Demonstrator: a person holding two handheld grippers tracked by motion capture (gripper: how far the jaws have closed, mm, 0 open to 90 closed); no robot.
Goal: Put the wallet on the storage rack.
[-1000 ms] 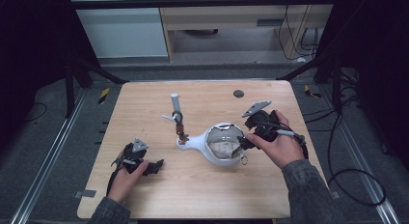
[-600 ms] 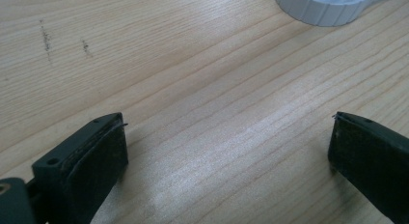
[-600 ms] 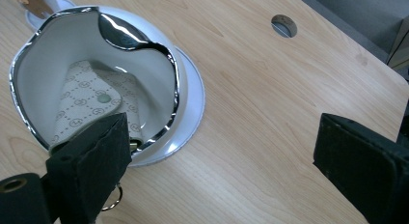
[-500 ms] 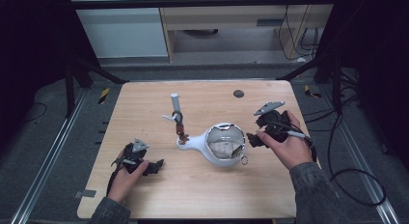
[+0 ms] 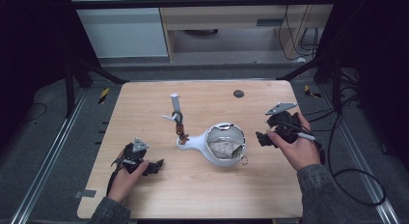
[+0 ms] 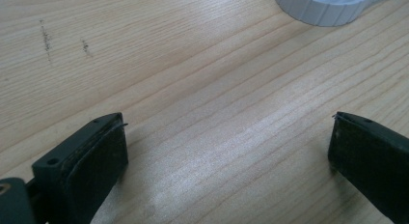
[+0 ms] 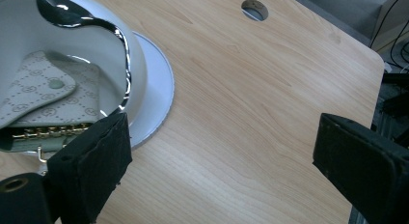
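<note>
A white bowl-shaped stand (image 5: 212, 146) with a chrome rim sits mid-table, and a pale patterned wallet (image 5: 223, 149) lies inside it. From its narrow end rises a white post (image 5: 174, 102) with a dark ring and a brown charm (image 5: 180, 127) hanging on it. My right gripper (image 5: 263, 137) is just right of the bowl, apart from it and open. In the right gripper view its jaws (image 7: 222, 151) span bare wood, with the bowl (image 7: 140, 64) and wallet (image 7: 43, 93) to their left. My left gripper (image 5: 156, 165) rests open at the front left; its jaws (image 6: 226, 137) frame bare tabletop.
A dark round hole (image 5: 238, 93) lies in the wooden table (image 5: 144, 118) behind the bowl. A small metal ring (image 5: 244, 161) lies at the bowl's front right. The white base edge (image 6: 328, 9) shows far ahead of the left gripper. Cables trail off the table's right side.
My right gripper has drawn away to the right from the bowl's rim and now stands clear of it. The left gripper and the bowl have not moved.
</note>
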